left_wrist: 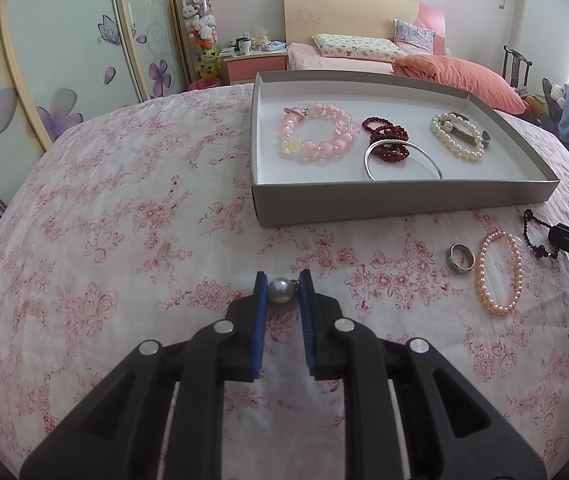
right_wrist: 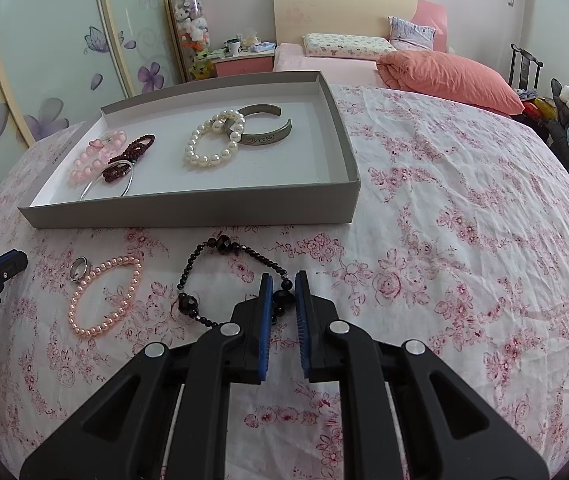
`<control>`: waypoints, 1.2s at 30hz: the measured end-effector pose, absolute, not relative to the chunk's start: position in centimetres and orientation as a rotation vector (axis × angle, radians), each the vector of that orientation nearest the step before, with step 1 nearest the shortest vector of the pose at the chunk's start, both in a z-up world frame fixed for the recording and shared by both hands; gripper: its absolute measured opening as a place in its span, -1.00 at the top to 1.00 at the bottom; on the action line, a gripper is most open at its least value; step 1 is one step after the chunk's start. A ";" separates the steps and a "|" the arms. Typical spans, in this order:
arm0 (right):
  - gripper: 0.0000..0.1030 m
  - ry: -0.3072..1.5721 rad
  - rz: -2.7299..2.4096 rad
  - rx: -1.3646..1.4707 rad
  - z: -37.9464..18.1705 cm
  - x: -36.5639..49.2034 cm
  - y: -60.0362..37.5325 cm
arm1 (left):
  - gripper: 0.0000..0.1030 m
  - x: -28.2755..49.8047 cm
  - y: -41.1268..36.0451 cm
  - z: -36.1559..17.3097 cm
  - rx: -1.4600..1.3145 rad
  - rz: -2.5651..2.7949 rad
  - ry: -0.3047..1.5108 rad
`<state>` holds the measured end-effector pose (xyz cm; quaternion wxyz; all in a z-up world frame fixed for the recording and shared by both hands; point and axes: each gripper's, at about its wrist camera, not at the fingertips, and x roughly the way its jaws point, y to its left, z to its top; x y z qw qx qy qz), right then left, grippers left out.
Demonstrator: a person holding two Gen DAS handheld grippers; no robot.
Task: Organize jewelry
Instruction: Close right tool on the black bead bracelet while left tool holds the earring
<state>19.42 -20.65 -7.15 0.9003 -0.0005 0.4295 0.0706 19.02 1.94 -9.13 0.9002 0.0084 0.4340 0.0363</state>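
Left gripper [left_wrist: 281, 289] pinching grey pearl bead [left_wrist: 279, 290] above floral cloth [left_wrist: 124, 240]. Right gripper [right_wrist: 283, 294] clamped on black bead bracelet [right_wrist: 220, 245], rest of strand on cloth. Grey tray [right_wrist: 188, 210] at 11 o'clock in right view; peach pearl bracelet [right_wrist: 104, 296] and ring [right_wrist: 79, 269] at 9.

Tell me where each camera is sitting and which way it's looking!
Left wrist view: sits on the left gripper, looking forward and down at the flowered cloth; its fingers pinch a grey pearl. The right gripper peeks in at the right edge.
Right wrist view: sits on the right gripper, looking forward and down; its fingers pinch a black bead bracelet. The left gripper's tip shows at left.
Both see the grey box, the ring and the pink pearl bracelet.
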 end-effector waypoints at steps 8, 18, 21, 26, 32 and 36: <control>0.75 0.888 0.144 -0.005 -7.2 19.5 -20.6 | 0.67 19.0 2.0 -9.1 0.014 0.073 0.898; 0.76 0.880 0.081 -0.088 -7.2 19.2 -19.2 | 0.67 19.0 1.6 -9.1 0.045 0.089 0.898; 0.76 0.882 0.090 -0.070 -7.2 19.3 -19.5 | 0.67 19.0 2.5 -9.1 -0.022 0.061 0.897; 0.75 0.889 0.131 0.028 -7.3 19.4 -21.0 | 0.67 19.0 1.7 -9.1 0.026 0.082 0.899; 0.75 0.890 0.134 0.034 -7.2 19.4 -21.0 | 0.67 19.0 1.7 -9.1 0.028 0.084 0.899; 0.75 0.890 0.133 0.033 -7.2 19.4 -21.0 | 0.67 19.0 1.6 -9.1 0.029 0.084 0.899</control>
